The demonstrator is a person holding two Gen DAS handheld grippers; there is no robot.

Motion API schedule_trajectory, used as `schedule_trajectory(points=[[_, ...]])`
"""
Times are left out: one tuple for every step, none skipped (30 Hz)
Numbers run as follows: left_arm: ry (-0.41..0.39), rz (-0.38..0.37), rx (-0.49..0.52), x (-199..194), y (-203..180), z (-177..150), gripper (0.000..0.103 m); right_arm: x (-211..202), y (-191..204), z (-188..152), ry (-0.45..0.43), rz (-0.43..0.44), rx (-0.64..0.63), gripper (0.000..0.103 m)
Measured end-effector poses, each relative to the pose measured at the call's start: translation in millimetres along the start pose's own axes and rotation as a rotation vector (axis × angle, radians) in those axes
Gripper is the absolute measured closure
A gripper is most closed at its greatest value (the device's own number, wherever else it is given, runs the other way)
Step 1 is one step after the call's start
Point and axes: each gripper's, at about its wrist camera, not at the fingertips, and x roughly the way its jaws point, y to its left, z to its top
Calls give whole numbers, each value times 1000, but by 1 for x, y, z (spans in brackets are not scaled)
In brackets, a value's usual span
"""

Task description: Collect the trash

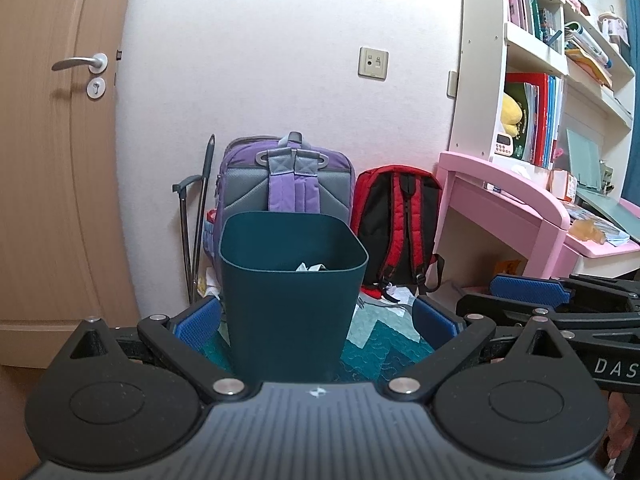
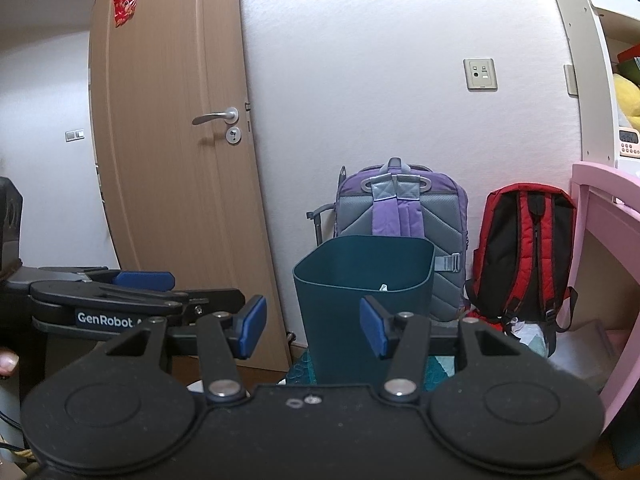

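Left wrist view. Left claw: jaws spread wide, blue pads either side of the dark teal bin, apparently clear of its walls; nothing gripped. The bin stands upright on a teal patterned mat, in front of a purple backpack and beside a red backpack. White crumpled scraps lie inside it; more paper litter lies on the floor at the foot of the red backpack. Judgement: the step is to fetch that loose litter; best to keep the bin steady, come down on one scrap squarely and pinch it at its bulk so it does not tear or slip. Legible: "DAS" on the right claw's arm.

Right wrist view. Right claw: jaws apart, empty, aimed just left of the bin. Litter shows under the red backpack. Legible: "GenRobot" on the left claw's body. A clock display on the shelf is too blurred to read; a red ornament on the door bears no readable text.
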Motion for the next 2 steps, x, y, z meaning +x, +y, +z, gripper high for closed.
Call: schedule_trajectory(points=[[2,-1,2,0,0,-1,0,0,0,0,0,1,1,51],[2,0,4,0,0,-1,0,0,-1,-1,1,3,4,51]])
